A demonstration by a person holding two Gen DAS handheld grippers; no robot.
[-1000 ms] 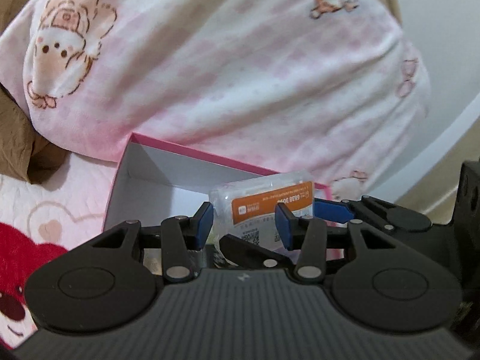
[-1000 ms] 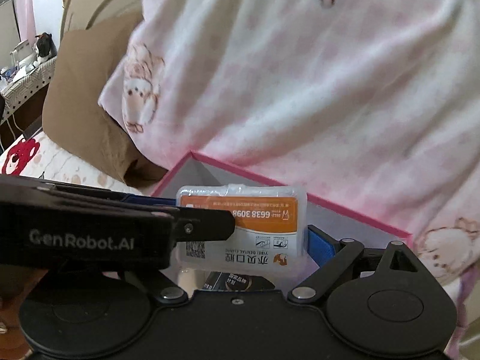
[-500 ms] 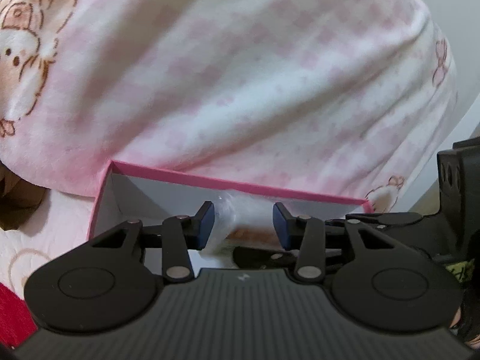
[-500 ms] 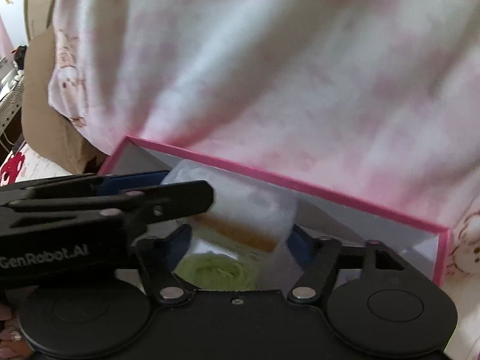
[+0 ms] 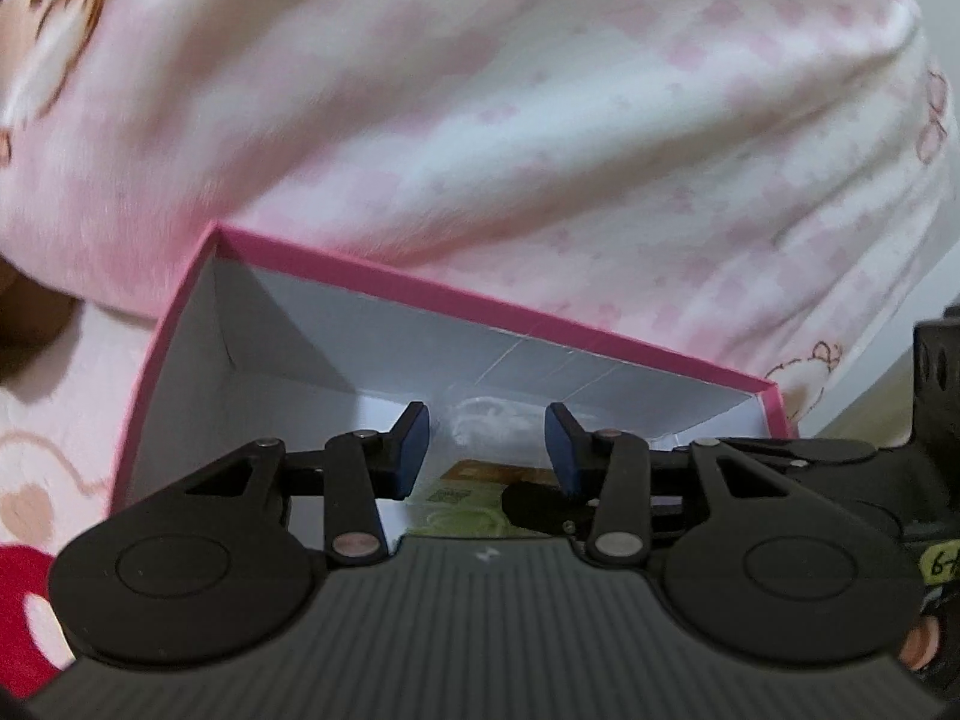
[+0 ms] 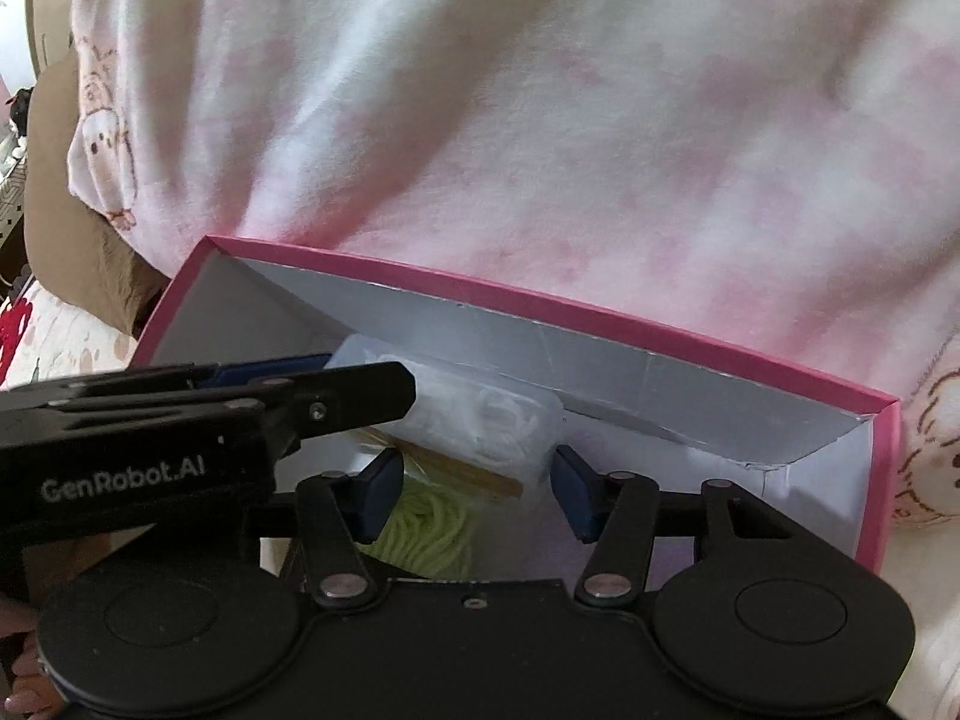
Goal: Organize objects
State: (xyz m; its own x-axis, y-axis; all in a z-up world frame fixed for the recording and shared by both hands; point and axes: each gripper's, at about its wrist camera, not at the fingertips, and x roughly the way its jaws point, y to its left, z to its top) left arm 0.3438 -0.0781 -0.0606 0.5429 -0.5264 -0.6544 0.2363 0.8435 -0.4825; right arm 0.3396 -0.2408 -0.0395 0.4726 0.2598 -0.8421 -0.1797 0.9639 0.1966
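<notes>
Both grippers over the pink box (image 6: 600, 312)

The left gripper (image 5: 486, 444) held the clear packet (image 6: 480, 414) in narrow jaws; the right gripper (image 6: 474, 480) jaws were closing around it.

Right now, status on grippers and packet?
Left gripper shut on clear packet. Right gripper jaws closing, packet between them. Packet inside pink box, over green cord. No obstruction seen.
</notes>
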